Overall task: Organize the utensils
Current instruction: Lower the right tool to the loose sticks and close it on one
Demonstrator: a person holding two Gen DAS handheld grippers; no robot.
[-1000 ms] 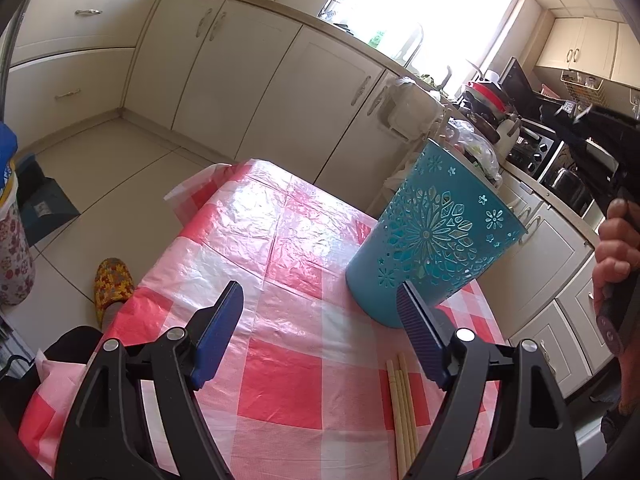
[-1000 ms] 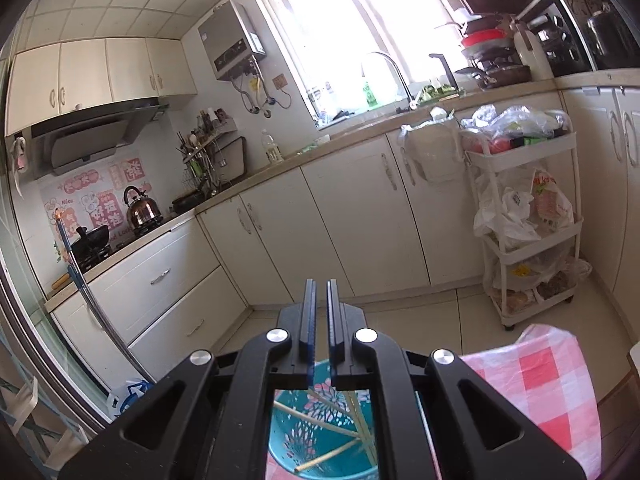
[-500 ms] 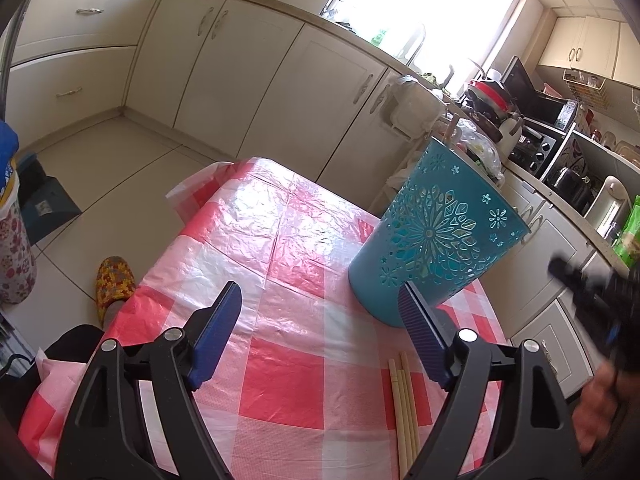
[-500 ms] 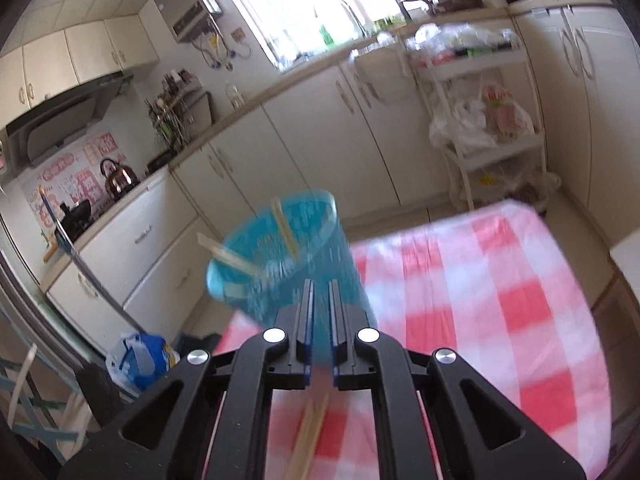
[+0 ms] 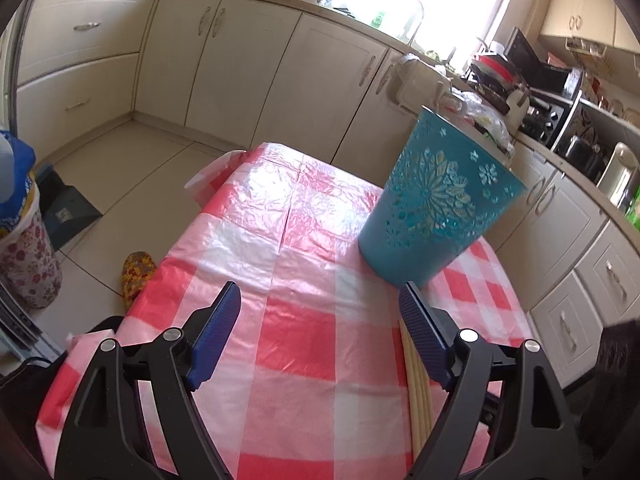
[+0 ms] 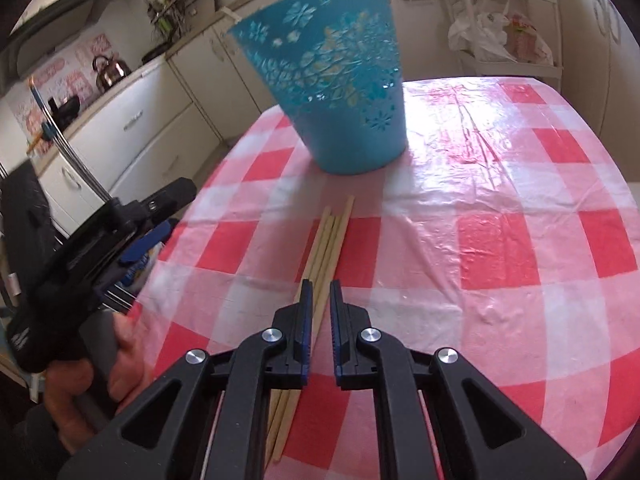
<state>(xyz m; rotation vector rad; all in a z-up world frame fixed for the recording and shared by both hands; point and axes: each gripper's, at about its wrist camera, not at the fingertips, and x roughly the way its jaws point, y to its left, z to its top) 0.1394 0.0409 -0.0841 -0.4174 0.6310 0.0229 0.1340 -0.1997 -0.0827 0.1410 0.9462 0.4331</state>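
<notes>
A teal cut-out bucket stands on the red-and-white checked tablecloth. Several pale wooden chopsticks lie side by side on the cloth in front of it. My right gripper hovers just above the near half of the chopsticks, shut to a narrow slit with nothing in it. My left gripper stands open and empty over the cloth, its right finger above the chopsticks' ends. A hand holds it at the table's left edge in the right wrist view.
Cream kitchen cabinets surround the table. On the floor to the left are a patterned slipper and a floral bin. A white trolley with bags stands behind the table, and a kettle sits on the counter.
My right gripper has dropped from above the bucket's mouth to low over the chopsticks, tilting downward. The hand holding it has left the left wrist view. My left gripper stayed put.
</notes>
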